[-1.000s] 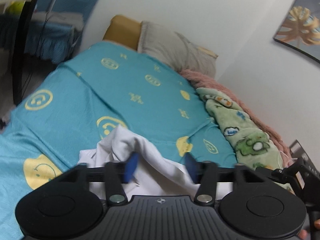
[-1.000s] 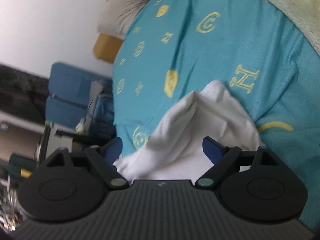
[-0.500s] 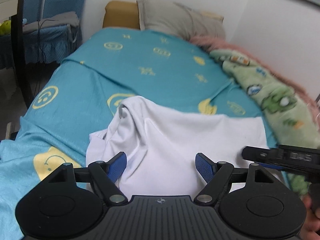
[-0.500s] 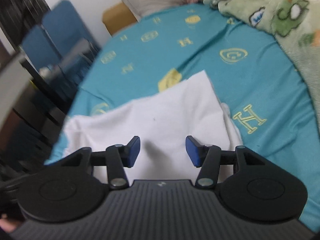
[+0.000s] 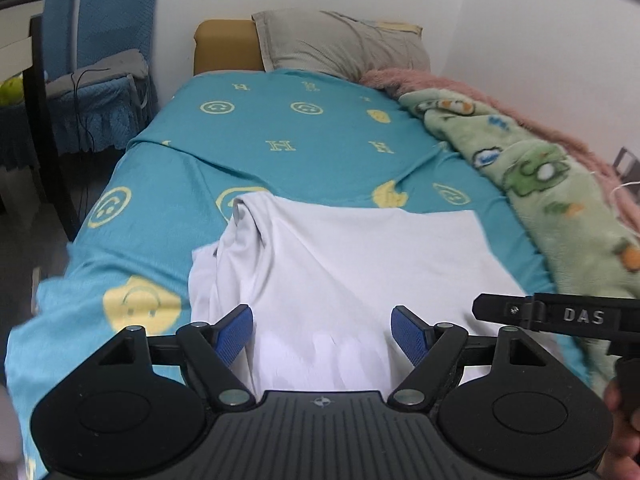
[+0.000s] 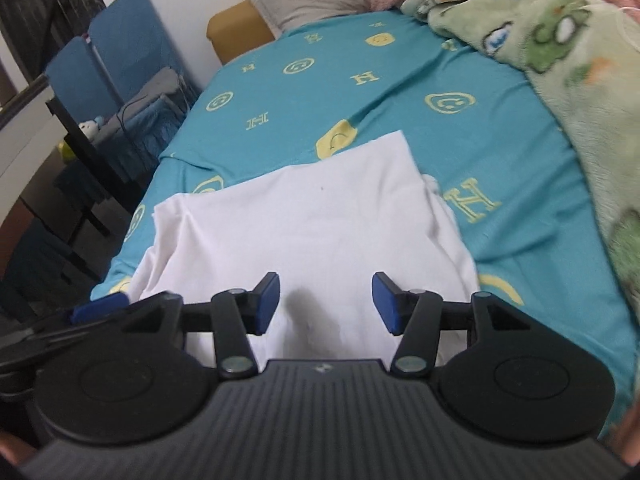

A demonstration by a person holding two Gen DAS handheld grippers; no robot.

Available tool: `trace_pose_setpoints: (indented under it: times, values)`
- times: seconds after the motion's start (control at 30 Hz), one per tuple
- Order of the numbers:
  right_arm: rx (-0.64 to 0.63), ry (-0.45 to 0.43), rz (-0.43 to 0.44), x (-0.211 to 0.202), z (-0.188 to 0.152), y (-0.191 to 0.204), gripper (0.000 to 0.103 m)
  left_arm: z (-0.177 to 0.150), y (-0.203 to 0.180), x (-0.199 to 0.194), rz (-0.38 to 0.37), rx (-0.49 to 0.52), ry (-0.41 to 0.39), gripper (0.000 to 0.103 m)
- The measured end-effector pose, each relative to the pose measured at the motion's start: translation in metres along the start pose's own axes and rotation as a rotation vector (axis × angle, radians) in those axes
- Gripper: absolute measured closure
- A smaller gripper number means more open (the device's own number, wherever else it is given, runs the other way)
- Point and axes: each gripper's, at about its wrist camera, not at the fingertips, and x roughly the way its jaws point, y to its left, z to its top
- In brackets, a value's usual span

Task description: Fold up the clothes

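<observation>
A white garment lies spread on the teal bedsheet, its right part flat and its left edge bunched into folds. My left gripper hovers open over the garment's near edge, nothing between its blue pads. In the right wrist view the same white garment lies flat with a corner pointing away. My right gripper is open above its near part and holds nothing. The right gripper's black body shows at the right of the left wrist view.
A green cartoon blanket and pink fleece run along the bed's right side. A grey pillow lies at the head. Blue chairs and a dark table leg stand left of the bed.
A second ago the garment was lifted and draped near both grippers; it now lies spread on the bed. Both grippers have pulled back and levelled out, open, with the left jaws wider.
</observation>
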Motion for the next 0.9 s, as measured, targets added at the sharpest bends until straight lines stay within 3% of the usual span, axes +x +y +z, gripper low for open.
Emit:
trace_pose_setpoints:
  times: [0.17,0.27,0.4,0.53,0.67,0.77,0.9]
  values:
    - [0.029,0.069,-0.032,0.012,-0.007,-0.008,0.05,-0.014,-0.003,0.004,0.037,-0.002,0.106,0.023]
    - [0.038,0.11,-0.036,0.022,-0.01,-0.01,0.05,-0.012,0.002,0.001,0.012,-0.044,0.124,0.023]
    - [0.046,0.107,-0.028,0.017,-0.011,-0.01,0.05,-0.02,0.013,-0.018,-0.15,-0.184,0.174,0.022]
    - [0.075,0.111,-0.019,0.014,-0.012,-0.013,0.05,-0.033,0.031,-0.032,-0.254,-0.34,0.222,0.02]
    - [0.08,0.115,-0.026,0.017,-0.013,-0.012,0.05,-0.045,0.057,-0.009,-0.242,-0.531,0.329,0.02]
    - [0.075,0.118,-0.035,0.019,-0.013,-0.01,0.05,-0.052,0.075,0.015,-0.237,-0.681,0.362,0.02]
    - [0.074,0.116,-0.039,0.019,-0.013,-0.009,0.05,-0.051,0.082,0.027,-0.269,-0.768,0.3,0.017]
